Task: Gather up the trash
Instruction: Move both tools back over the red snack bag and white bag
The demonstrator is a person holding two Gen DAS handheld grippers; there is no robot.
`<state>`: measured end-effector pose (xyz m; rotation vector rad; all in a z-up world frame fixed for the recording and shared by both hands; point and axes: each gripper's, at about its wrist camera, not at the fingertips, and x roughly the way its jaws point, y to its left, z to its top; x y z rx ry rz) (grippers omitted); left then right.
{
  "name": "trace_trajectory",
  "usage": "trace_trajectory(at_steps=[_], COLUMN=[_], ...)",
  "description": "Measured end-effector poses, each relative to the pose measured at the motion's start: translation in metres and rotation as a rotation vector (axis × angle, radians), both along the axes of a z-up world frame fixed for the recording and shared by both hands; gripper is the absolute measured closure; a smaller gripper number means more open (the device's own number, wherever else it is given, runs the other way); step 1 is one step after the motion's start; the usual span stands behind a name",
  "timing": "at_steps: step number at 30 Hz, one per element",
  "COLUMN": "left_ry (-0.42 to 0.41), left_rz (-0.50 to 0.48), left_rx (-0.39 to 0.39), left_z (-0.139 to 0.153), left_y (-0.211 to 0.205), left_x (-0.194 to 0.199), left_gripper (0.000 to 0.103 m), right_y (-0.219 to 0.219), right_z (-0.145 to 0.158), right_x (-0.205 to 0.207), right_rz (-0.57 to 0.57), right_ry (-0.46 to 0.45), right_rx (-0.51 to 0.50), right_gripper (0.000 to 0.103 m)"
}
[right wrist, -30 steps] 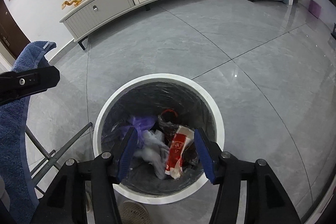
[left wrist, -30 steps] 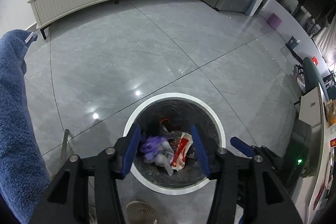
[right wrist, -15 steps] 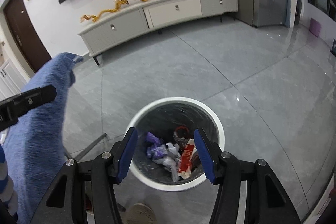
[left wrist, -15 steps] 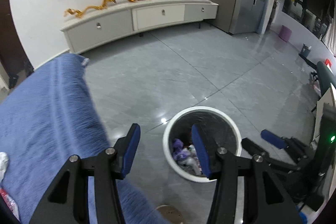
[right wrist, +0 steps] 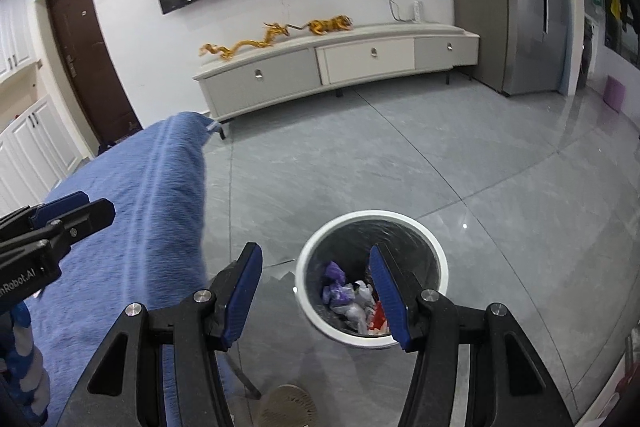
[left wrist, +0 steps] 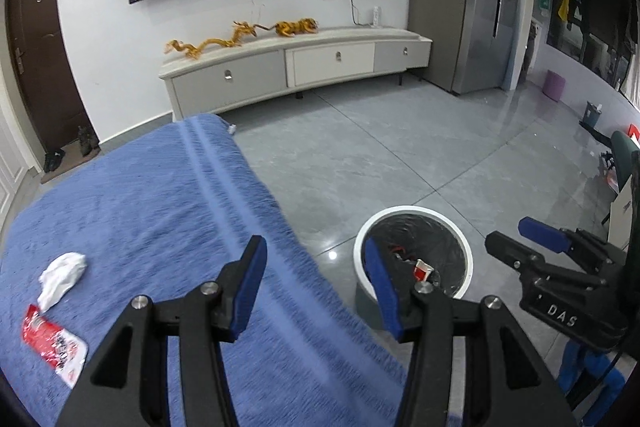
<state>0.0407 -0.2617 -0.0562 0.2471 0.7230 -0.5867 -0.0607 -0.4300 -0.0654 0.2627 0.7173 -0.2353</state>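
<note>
Crumpled white tissue [left wrist: 62,277] and red-and-white snack wrapper [left wrist: 54,345] lying on blue fleece-covered table [left wrist: 160,211], left of left gripper [left wrist: 316,285], released, empty. White round bin, black-lined [right wrist: 372,273], part-filled, on grey tile floor [right wrist: 400,163] beneath right gripper [right wrist: 316,287], likewise released.

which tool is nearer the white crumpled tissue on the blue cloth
Left. The left tool hangs open over the blue cloth, with the white crumpled tissue to its left. The right tool is open near the trash bin, off the cloth.
</note>
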Motion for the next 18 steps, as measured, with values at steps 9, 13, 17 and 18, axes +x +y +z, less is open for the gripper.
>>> trace_trajectory(at_steps=[9,13,17,18], left_ry=[-0.029,-0.035,-0.036,-0.039], left_rz=[0.044,0.059,0.081,0.090], left_rx=[-0.047,-0.062,-0.077,-0.080], left_z=[0.020,0.024,0.026,0.027], left_y=[0.048,0.063,0.079,0.084], left_x=[-0.016,-0.019,-0.018,-0.019], left_gripper=[0.048,0.047,0.044,0.043], right_y=[0.035,0.048,0.061,0.065], right_z=[0.018,0.022,0.025,0.026], right_x=[-0.005,-0.006,-0.003,0.000], right_rz=[0.054,0.076,0.099,0.109], right_ry=[-0.005,-0.004,-0.001,-0.001], right_rx=[-0.033,-0.046,-0.057,-0.058], right_gripper=[0.049,0.049,0.049,0.049])
